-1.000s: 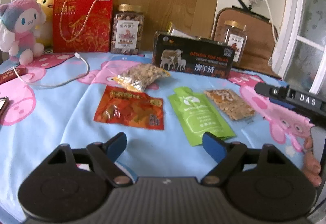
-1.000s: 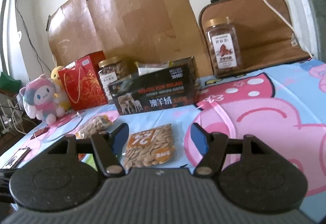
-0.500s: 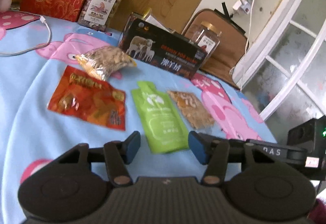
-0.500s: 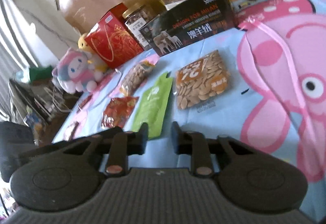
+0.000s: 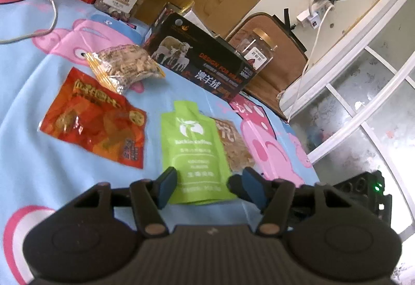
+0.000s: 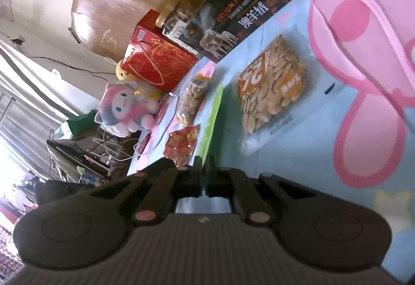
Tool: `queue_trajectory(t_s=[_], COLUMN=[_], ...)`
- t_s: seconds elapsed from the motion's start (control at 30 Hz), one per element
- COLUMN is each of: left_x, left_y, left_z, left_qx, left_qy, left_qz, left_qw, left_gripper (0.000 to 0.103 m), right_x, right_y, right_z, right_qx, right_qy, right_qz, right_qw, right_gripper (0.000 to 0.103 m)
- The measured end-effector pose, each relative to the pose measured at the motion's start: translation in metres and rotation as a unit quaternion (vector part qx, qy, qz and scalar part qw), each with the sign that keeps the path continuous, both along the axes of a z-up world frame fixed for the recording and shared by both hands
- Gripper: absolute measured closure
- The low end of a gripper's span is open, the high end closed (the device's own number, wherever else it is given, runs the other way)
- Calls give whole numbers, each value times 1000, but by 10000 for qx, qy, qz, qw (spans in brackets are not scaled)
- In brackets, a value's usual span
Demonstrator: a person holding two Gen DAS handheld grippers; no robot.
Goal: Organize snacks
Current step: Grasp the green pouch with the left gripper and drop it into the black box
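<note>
left view: the left gripper (image 5: 202, 186) has just been widening, its blue fingers (image 5: 167, 185) straddling the green pouch's (image 5: 193, 150) near end without pressing; bare blue cloth (image 5: 52, 168) lies leftward. right view: the right gripper (image 6: 205, 176) is closed on nothing; the seed packet (image 6: 272, 88) lies ahead to its right.

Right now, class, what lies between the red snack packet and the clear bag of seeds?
The green pouch lies between the red snack packet and the seed bag, clearest in the left wrist view.
</note>
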State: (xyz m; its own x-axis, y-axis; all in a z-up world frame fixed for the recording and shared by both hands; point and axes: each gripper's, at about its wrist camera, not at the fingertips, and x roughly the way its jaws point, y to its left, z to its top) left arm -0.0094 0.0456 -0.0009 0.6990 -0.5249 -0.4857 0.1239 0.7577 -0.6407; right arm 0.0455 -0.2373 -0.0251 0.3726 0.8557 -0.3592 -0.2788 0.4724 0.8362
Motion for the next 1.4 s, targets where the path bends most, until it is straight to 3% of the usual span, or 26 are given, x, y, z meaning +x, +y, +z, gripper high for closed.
queue_trajectory(t_s=[0.2,0.37,0.47,0.57,0.63,0.7,0.77,0.8,0.83,0.87,0.97,1.07,1.1,1.27,1.33,1.4], left_x=[3,9,13,15,14,14,15,16,16,16,16,16,16,12,11,13], left_y=[1,-17,-35,-47,-49,-48,-44,-42,-41,-40,-39,-36,-34,-20,-17,-17], left_z=[0,3,4,6,6,5,4,4,4,3,2,0,-2,-9,-10,-8], left_qx=[-204,-17,223,400,472,427,277,217,182,153,66,-141,-261,-807,-941,-1024], left_qy=[100,107,37,10,-4,-10,42,62,62,66,65,96,121,179,202,170], left_qz=[24,-219,-398,-467,-474,-475,-442,-439,-426,-421,-413,-430,-455,-475,-482,-522], left_qw=[9997,9997,9990,9981,9978,9980,9986,9988,9989,9990,9991,9989,9985,9954,9942,9932], left_gripper=[33,32,32,32,32,33,33,32,32,32,32,32,32,32,36,51], right_x=[-13,-20,-20,-16,-12,-8,-8,-9,-9,-9,-13,-7,-3,4,4,5], right_y=[-18,-36,-41,-39,-39,-32,-19,-13,-10,-6,-11,-31,-37,-55,-58,-57], right_z=[13,17,10,5,6,9,11,12,11,8,3,-12,-19,-34,-34,-34], right_qx=[-231,-635,-789,-1014,-960,-925,-1141,-1207,-1220,-1204,-961,160,588,1665,1839,1919], right_qy=[-493,-879,-856,-795,-899,-1013,-1298,-1394,-1411,-1373,-1358,-659,-356,236,266,280], right_qz=[-161,-473,-535,-572,-480,-264,-78,15,91,169,83,125,127,3,10,31], right_qw=[9984,9930,9918,9900,9901,9902,9849,9829,9824,9830,9860,9976,9976,9858,9826,9810], right_gripper=[99,99,96,88,67,56,59,64,77,80,83,93,94,97,97,97])
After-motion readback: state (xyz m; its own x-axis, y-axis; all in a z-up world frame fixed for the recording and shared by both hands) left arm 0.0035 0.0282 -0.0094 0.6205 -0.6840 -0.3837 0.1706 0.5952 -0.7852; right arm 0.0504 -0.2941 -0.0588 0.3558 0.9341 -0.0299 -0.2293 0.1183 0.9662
